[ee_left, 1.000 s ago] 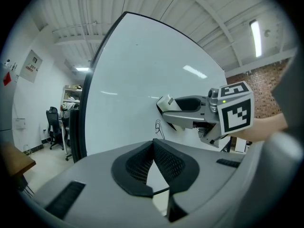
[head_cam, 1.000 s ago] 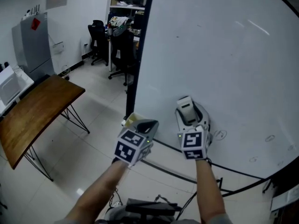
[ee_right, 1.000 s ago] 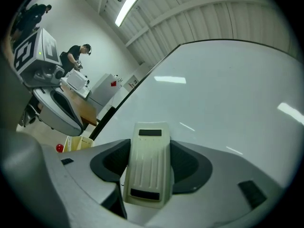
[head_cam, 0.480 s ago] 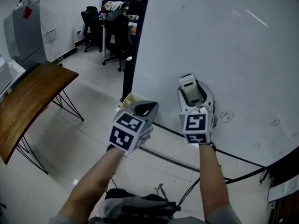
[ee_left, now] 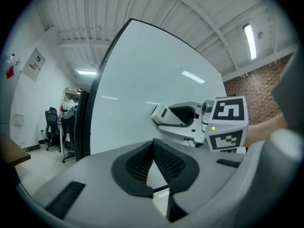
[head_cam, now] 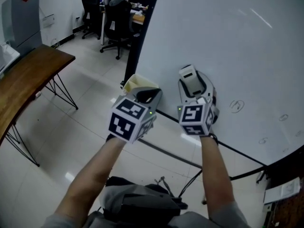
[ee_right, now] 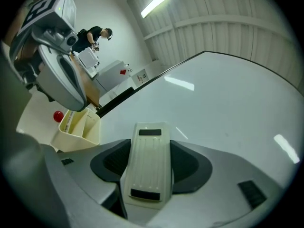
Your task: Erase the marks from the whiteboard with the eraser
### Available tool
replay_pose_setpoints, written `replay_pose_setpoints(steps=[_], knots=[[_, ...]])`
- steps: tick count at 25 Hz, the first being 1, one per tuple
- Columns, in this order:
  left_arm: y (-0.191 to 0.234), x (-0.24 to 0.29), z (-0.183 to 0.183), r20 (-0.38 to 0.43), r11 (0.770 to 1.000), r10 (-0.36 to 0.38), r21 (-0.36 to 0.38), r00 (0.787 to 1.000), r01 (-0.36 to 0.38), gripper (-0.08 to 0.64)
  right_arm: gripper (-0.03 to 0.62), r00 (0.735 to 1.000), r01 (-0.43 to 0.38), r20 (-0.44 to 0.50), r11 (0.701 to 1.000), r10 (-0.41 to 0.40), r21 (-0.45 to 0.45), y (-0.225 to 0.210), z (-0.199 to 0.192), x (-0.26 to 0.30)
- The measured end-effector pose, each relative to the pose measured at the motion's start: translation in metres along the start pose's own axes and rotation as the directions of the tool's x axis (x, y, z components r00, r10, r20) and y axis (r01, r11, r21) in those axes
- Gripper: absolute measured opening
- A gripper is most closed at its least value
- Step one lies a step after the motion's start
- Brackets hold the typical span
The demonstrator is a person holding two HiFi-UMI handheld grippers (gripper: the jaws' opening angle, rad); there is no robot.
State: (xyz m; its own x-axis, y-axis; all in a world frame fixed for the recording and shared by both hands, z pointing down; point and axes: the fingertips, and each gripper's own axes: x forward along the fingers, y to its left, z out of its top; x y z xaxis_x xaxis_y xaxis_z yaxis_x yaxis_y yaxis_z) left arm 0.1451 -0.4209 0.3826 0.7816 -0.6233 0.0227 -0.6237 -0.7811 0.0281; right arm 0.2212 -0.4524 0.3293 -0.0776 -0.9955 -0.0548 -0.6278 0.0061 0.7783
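Observation:
A large whiteboard (head_cam: 228,42) stands in front of me. A few small pen marks (head_cam: 236,106) sit low on it, with fainter ones (head_cam: 283,118) further right. My right gripper (head_cam: 192,82) is shut on a cream eraser (head_cam: 189,76), held close to the board and to the left of the marks. In the right gripper view the eraser (ee_right: 147,167) lies lengthwise between the jaws and points at the whiteboard (ee_right: 228,103). My left gripper (head_cam: 148,97) is shut and holds nothing. It hangs beside the right one, near the board's lower left edge. In the left gripper view its pads (ee_left: 142,161) meet.
A cream tray (head_cam: 138,83) hangs at the board's lower left corner, just beyond the left gripper. A wooden table (head_cam: 23,80) stands at the left. Office chairs (head_cam: 111,13) and a grey cabinet (head_cam: 19,13) are further back. The board's black stand bar (head_cam: 247,158) runs below.
The head view has shifted, so the board and the marks now sit higher in the frame. Both grippers keep their hold and their places side by side.

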Motion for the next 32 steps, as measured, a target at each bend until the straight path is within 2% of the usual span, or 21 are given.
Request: replay_pose_setpoints(steps=[6,12,20,24,27,32], knots=[[0.007,0.0,0.001,0.025,1.0,0.007,0.009,1.0,-0.007,-0.006,0.258,0.996,-0.081,-0.052,0.995,0.079,-0.054,0.039,-0.021,0.007],[0.003,-0.003,0.016,0.049,1.0,0.003,0.009,0.999,-0.003,-0.006,0.259,0.992,-0.108,-0.079,0.992,0.103,-0.067,0.035,-0.024,0.006],[0.003,-0.005,0.026,0.044,1.0,-0.002,0.001,0.999,0.002,-0.007,0.259,0.998,0.014,-0.054,0.996,-0.019,-0.088,-0.018,0.002,-0.002],[-0.002,0.0,0.031,0.038,1.0,-0.012,0.008,0.999,0.012,-0.006,0.259,0.995,0.087,-0.042,0.995,-0.089,-0.052,-0.058,0.017,-0.007],[-0.002,0.003,0.033,0.033,1.0,-0.015,0.008,0.999,0.015,-0.006,0.258,0.995,0.09,-0.032,0.995,-0.092,-0.052,-0.061,0.018,-0.006],[0.003,0.001,0.024,0.016,1.0,-0.002,0.017,1.0,0.002,-0.006,0.256,0.99,0.14,-0.008,0.988,-0.141,-0.064,-0.057,0.02,-0.007]])
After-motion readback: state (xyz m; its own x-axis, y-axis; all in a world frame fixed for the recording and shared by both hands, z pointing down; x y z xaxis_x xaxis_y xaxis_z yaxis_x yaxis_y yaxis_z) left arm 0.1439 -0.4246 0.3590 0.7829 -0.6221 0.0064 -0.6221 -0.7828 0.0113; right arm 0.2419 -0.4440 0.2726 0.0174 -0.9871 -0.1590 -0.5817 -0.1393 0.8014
